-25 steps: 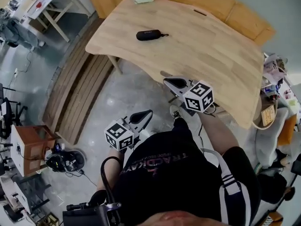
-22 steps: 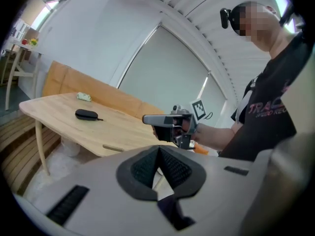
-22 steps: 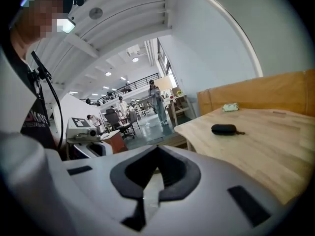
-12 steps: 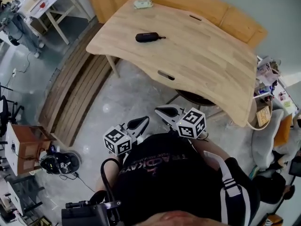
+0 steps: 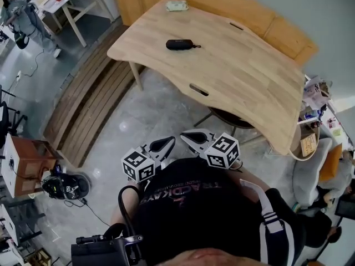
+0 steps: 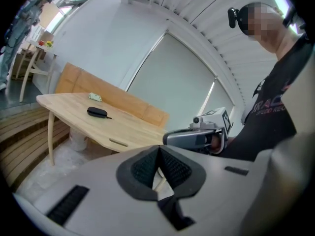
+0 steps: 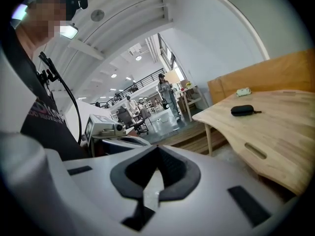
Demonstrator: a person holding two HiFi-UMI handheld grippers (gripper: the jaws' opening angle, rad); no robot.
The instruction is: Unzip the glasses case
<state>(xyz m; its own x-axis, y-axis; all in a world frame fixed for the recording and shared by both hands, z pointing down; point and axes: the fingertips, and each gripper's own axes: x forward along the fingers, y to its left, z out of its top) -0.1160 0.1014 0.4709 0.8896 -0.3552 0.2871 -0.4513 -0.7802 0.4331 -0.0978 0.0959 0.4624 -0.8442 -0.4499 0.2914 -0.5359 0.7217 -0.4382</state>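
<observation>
A black zipped glasses case (image 5: 179,45) lies on the far part of the pale wooden table (image 5: 244,73), its pull cord pointing right. It also shows as a small dark shape in the left gripper view (image 6: 97,112) and the right gripper view (image 7: 243,110). My left gripper (image 5: 170,142) and right gripper (image 5: 184,133) are held close to my body over the grey floor, side by side, well short of the table. Both are shut with nothing between the pads (image 6: 158,149) (image 7: 157,149).
A small pale green packet (image 5: 177,5) lies at the table's far end. A dark stool (image 5: 230,115) stands under the table's near edge. Wooden slats (image 5: 89,107) run along the floor on the left. Cluttered shelves (image 5: 313,121) sit at the right.
My right gripper has drawn back from beside the table's near edge to my body, ending next to the left gripper. The left gripper has shifted a little. Both stayed shut.
</observation>
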